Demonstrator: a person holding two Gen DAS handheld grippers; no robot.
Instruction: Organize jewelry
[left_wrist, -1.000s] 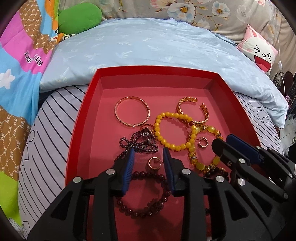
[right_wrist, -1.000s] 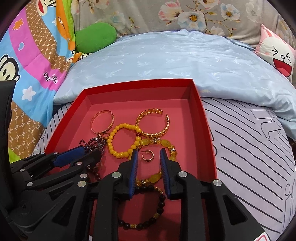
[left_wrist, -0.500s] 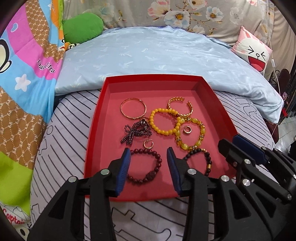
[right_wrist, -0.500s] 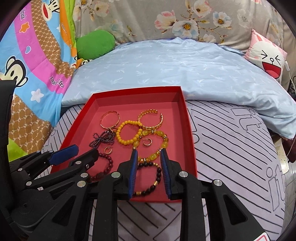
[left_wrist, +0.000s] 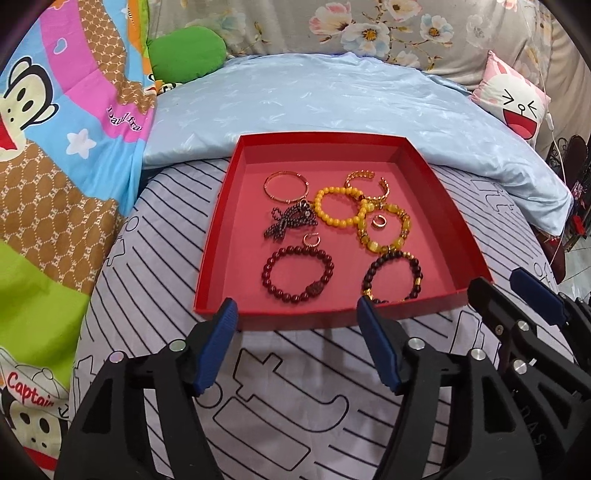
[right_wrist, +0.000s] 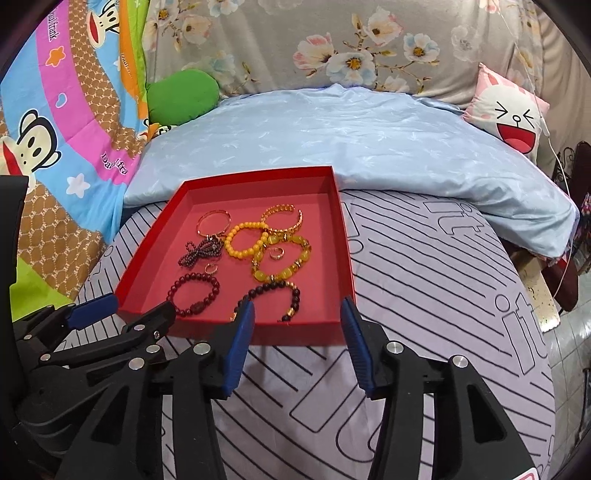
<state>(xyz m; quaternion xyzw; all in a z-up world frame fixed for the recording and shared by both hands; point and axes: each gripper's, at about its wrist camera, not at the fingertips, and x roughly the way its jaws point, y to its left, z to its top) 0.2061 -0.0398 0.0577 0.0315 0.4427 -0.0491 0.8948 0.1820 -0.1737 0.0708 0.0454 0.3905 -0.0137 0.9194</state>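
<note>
A red tray (left_wrist: 465, 236) (right_wrist: 345, 258) lies on the striped bed cover. In it lie a thin gold bangle (left_wrist: 286, 186), a gold cuff (left_wrist: 367, 179), a yellow bead bracelet (left_wrist: 338, 206), a yellow stone bracelet (left_wrist: 384, 230), a dark beaded bow (left_wrist: 291, 221), a dark red bead bracelet (left_wrist: 297, 273) (right_wrist: 195, 293), a black bead bracelet (left_wrist: 393, 275) and two small rings (left_wrist: 312, 240) (left_wrist: 377, 220). My left gripper (left_wrist: 295, 325) is open and empty just before the tray's near edge. My right gripper (right_wrist: 297, 321) is open and empty at the tray's near right corner.
A light blue pillow (left_wrist: 332, 110) lies behind the tray. A cartoon blanket (left_wrist: 55, 147) covers the left side. A green cushion (left_wrist: 184, 55) and a pink face cushion (left_wrist: 517, 103) sit at the back. The bed's right edge (right_wrist: 546, 295) drops to a tiled floor.
Both grippers have pulled back from over the jewelry to before the tray's near edge, and both jaws have opened wider. The jewelry has not moved.
</note>
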